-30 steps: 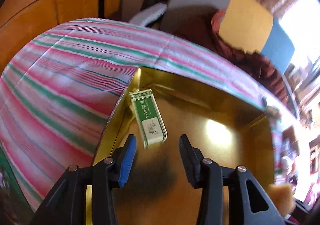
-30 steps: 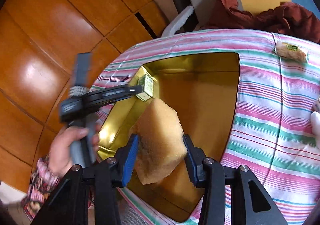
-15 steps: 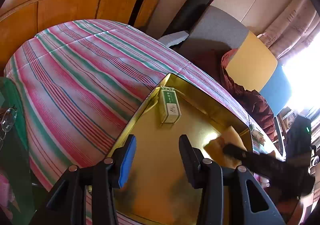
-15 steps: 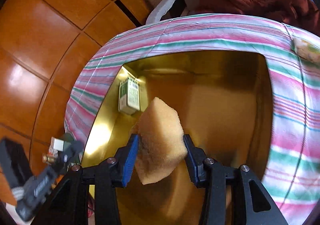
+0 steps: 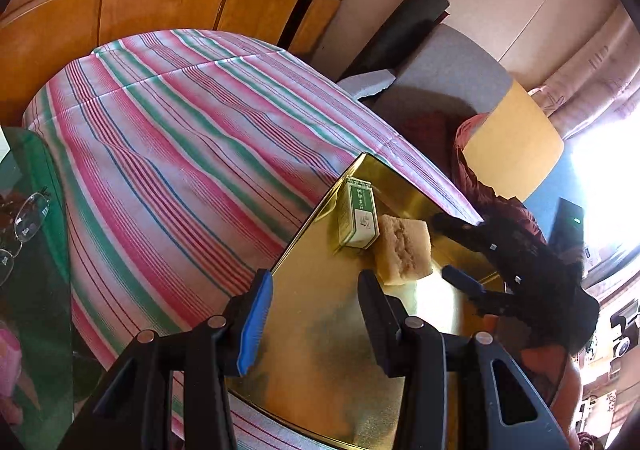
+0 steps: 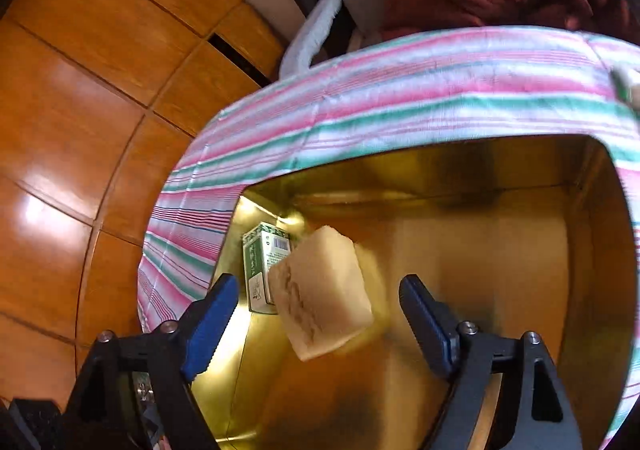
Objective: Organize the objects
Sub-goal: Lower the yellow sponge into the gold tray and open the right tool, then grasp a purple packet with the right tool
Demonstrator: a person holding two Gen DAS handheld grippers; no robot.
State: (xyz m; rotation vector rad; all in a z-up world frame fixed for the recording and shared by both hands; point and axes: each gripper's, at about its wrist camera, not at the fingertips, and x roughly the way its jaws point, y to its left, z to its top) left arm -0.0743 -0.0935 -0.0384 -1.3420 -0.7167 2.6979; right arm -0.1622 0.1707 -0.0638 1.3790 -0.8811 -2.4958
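1. Left wrist view: the left gripper (image 5: pixel 312 314) hangs empty, its jaws narrow, over the near edge of the gold tray (image 5: pixel 320 370). The sponge (image 5: pixel 404 250) lies just beside the green box (image 5: pixel 358 218).
2. Right wrist view: the right gripper (image 6: pixel 316 310) is opening, pads clear of the sponge (image 6: pixel 324 290), which looks tilted. It may tumble against the green box (image 6: pixel 260 270) and knock it askew.

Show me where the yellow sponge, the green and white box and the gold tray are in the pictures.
yellow sponge (image 6: pixel 322 292), right wrist view, middle of its broad face.
green and white box (image 5: pixel 358 217), left wrist view, middle of its top face.
gold tray (image 6: pixel 500 270), right wrist view, bare floor of the tray.
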